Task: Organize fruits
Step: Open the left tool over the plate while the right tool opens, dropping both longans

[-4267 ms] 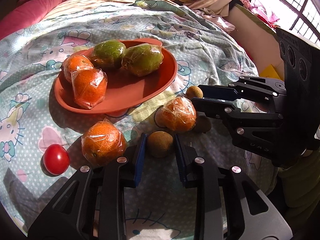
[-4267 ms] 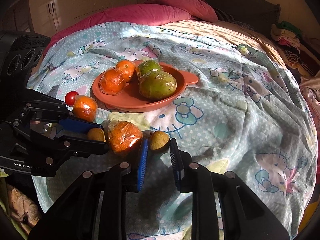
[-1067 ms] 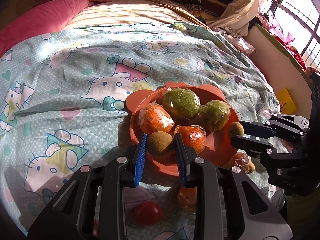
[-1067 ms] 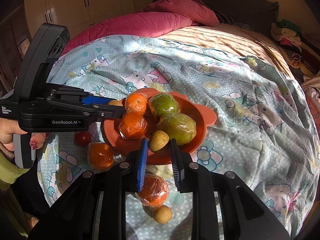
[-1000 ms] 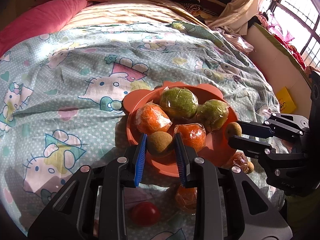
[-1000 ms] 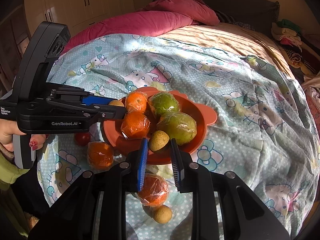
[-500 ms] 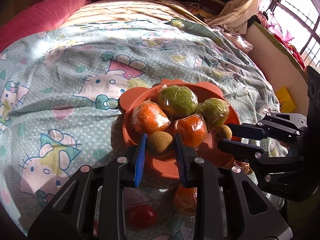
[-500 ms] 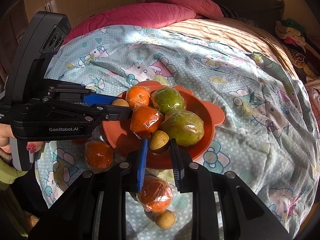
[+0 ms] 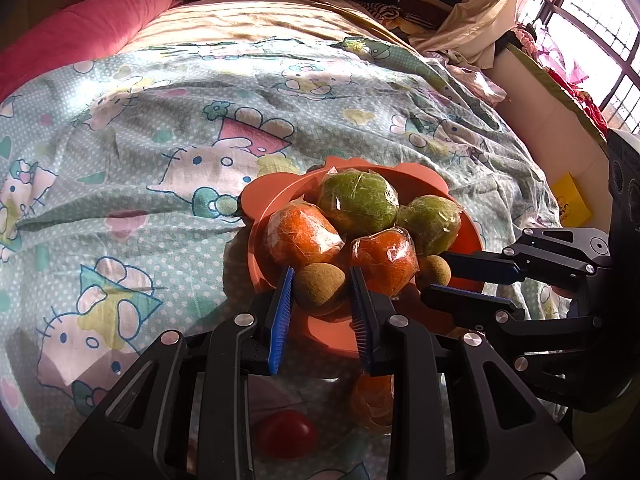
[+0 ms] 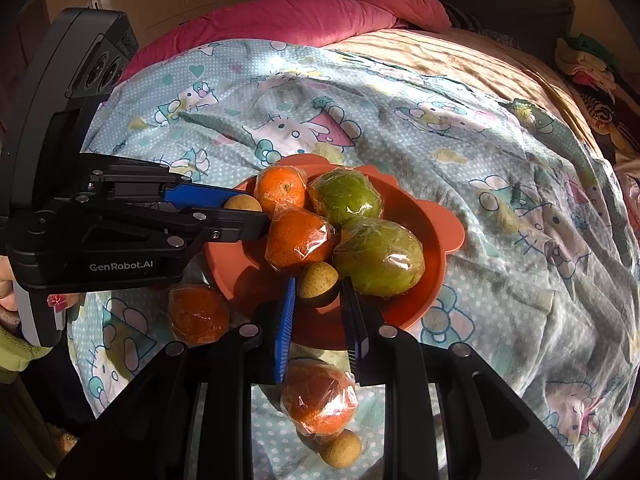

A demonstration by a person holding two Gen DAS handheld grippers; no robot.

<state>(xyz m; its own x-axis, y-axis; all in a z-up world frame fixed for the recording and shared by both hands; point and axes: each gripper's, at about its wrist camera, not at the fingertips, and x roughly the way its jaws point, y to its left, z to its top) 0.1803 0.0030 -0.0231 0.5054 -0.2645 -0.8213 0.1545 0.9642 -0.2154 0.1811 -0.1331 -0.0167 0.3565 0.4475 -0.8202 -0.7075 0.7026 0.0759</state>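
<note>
An orange plate (image 9: pixel 272 200) (image 10: pixel 440 248) on the bed holds two wrapped oranges (image 9: pixel 300 232) (image 10: pixel 296 240) and two wrapped green fruits (image 9: pixel 356 204) (image 10: pixel 376 256). My left gripper (image 9: pixel 320 292) is shut on a small brown fruit (image 9: pixel 318 288) over the plate's near rim. My right gripper (image 10: pixel 318 288) is shut on another small brown fruit (image 10: pixel 318 280) over the plate; it shows in the left wrist view (image 9: pixel 434 272). The left gripper shows in the right wrist view (image 10: pixel 244 208).
On the Hello Kitty bedspread (image 9: pixel 160 140) beside the plate lie a red tomato (image 9: pixel 286 434), wrapped oranges (image 10: pixel 198 314) (image 10: pixel 320 396) and a loose brown fruit (image 10: pixel 340 448). A pink quilt (image 10: pixel 280 12) lies at the bed's far end. A window (image 9: pixel 592 20) is at right.
Both grippers have lifted their small brown fruits from the bedspread and carried them over the plate; over the last half second they moved slightly further in and lower.
</note>
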